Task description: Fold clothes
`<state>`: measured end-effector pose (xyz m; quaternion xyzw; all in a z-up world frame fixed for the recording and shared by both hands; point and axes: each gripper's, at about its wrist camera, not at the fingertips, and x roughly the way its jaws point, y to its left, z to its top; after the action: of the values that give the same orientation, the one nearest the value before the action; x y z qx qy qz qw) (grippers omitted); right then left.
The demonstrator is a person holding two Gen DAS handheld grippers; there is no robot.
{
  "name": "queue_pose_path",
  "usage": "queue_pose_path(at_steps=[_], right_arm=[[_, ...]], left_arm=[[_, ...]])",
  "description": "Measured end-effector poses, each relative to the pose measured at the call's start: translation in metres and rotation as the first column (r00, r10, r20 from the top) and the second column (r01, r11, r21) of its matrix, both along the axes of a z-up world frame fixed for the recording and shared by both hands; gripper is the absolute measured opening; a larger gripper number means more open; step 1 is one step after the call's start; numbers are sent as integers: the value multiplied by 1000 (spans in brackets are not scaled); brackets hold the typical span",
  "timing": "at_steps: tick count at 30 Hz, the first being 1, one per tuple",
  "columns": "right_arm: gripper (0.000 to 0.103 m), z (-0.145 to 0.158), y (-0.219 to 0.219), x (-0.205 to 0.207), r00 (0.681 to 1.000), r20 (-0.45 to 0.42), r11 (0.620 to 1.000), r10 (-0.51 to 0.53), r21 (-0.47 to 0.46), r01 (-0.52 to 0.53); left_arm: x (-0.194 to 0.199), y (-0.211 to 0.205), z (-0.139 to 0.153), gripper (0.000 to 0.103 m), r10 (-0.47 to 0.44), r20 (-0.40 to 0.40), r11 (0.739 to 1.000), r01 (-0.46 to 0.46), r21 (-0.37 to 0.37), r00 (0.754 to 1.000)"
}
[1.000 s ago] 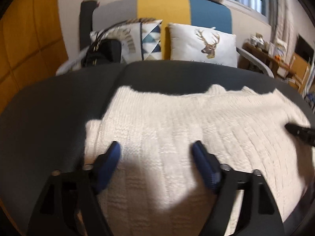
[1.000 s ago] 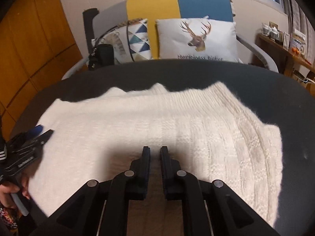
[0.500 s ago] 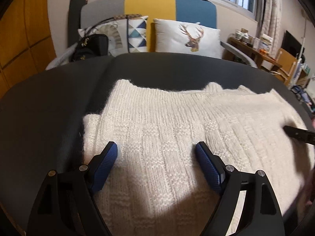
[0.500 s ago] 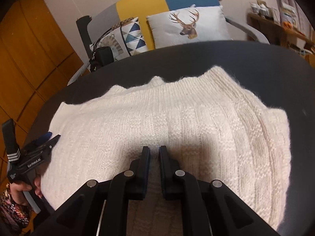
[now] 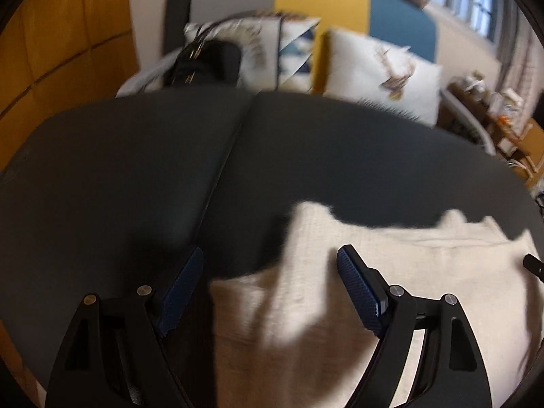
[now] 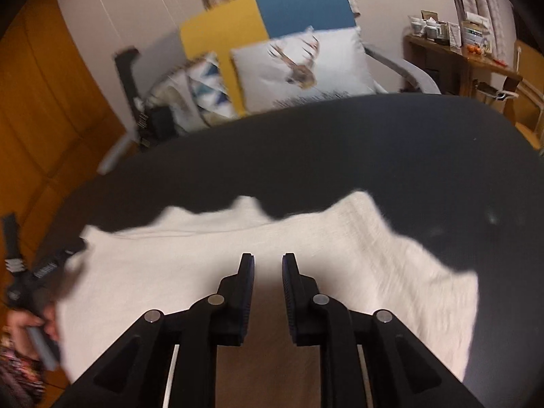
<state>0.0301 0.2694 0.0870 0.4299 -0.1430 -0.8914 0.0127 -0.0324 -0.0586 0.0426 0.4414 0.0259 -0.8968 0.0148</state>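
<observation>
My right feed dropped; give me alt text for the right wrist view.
The right gripper, its jaws opening with nothing between them, hangs over a white knit sweater spread on a dark table. The left gripper is at the sweater's left edge.

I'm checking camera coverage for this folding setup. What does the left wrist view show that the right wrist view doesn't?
Only the left wrist view: the seam across the dark table, and the left gripper wide open from behind.

Only the right wrist view: the hand holding that left gripper, the wooden shelf, and the right gripper, its jaws opening, nothing between them.

Both: the white knit sweater, the deer pillow and the sofa.
</observation>
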Motion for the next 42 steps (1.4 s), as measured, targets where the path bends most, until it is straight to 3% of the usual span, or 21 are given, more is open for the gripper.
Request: queue_pose_path(at_steps=[4,7,11,16,17,20,21,23,26,30,34,35,36,40,42], right_arm=[[13,-17,7,-11,999,33,998,-2,67,0],[13,-20,21,-5,996,36,989,-87,120,82],[13,-28,39,0,991,31,989,-129,75,126],[13,-29,39,-4,992,30,989,-122,89,119],[13,-27,44,-1,992,23,991,-123,52,121],[16,-6,59,22,982,-66,983,-179,-51,176],[16,3,64,32,973,-107,977,-204,-79,197],[16,13,66,41,970,-128,978,-206,-69,199],[12,16,58,33,985,-109,991,-137,-9,137],[10,-1,47,0,998,-3,998,-59,38,59],[6,-25,57,-15,993,73,993,-97,68,92],[5,-29,64,-14,990,68,992,-121,46,118],[4,-31,70,-13,988,63,990,-143,24,142],[3,-30,78,-5,983,27,983,-181,-17,182],[5,-16,85,9,978,-33,977,-205,-69,203]], left_arm=[[6,-3,-7,84,29,-4,999,-29,22,1000],[4,-7,-10,86,45,5,998,-46,37,999],[2,-9,-14,89,63,12,997,-64,48,998],[10,-10,-8,89,54,-11,997,-54,59,998],[14,-10,-4,86,51,-30,997,-49,62,998],[39,-11,30,76,60,-193,997,-50,54,979],[46,-10,41,57,56,-239,998,-46,47,969],[48,4,53,28,1,-262,1000,1,7,965],[34,27,41,24,-106,-179,994,108,0,978],[15,41,6,24,-132,-47,991,130,-33,990],[9,30,-7,36,-59,-36,997,57,-44,998],[7,28,-10,60,-28,-26,998,27,-56,999],[5,25,-12,74,2,-15,998,-3,-69,1000],[0,17,-15,79,35,5,999,-35,-21,999],[7,16,-7,72,14,-15,1000,-13,7,1000]])
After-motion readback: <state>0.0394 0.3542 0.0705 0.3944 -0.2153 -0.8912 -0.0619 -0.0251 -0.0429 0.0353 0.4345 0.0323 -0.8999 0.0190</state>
